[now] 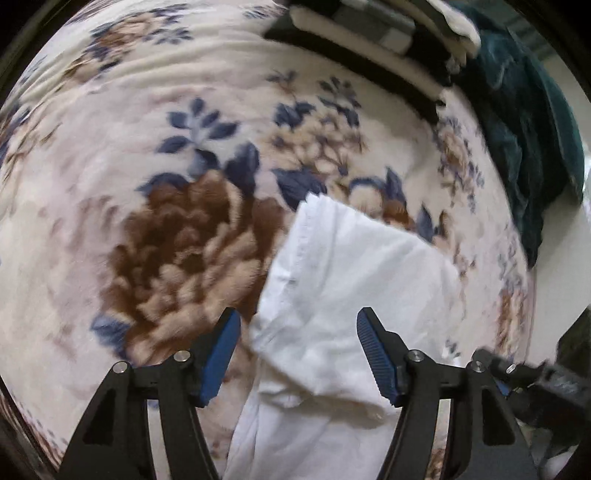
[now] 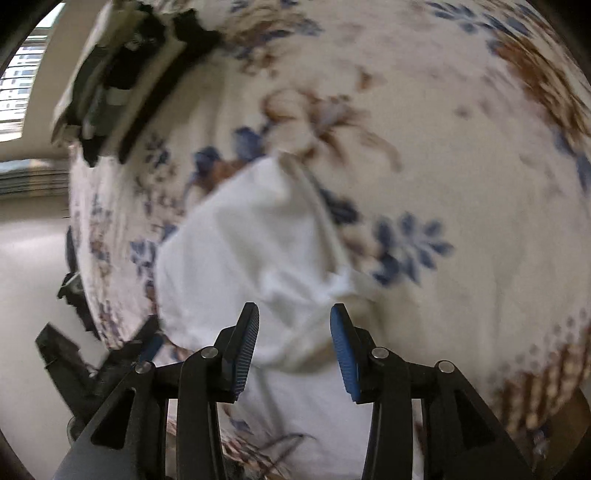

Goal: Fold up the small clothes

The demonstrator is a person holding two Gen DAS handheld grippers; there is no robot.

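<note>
Left gripper (image 1: pixel 298 325) wide, right gripper (image 2: pixel 294 314) half-spread, both empty above white garment (image 1: pixel 343 295) on floral blanket (image 1: pixel 147 166).

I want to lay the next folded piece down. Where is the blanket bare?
Bare floral blanket lies left of the white garment, out to its edge. It is crowded toward the far right, with the dark green cloth and the black and white stack.

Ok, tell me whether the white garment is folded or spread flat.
Neither neatly: the white garment lies rumpled on the floral blanket, partly doubled over with creases and a loose hem. Both tools are open above it.
</note>
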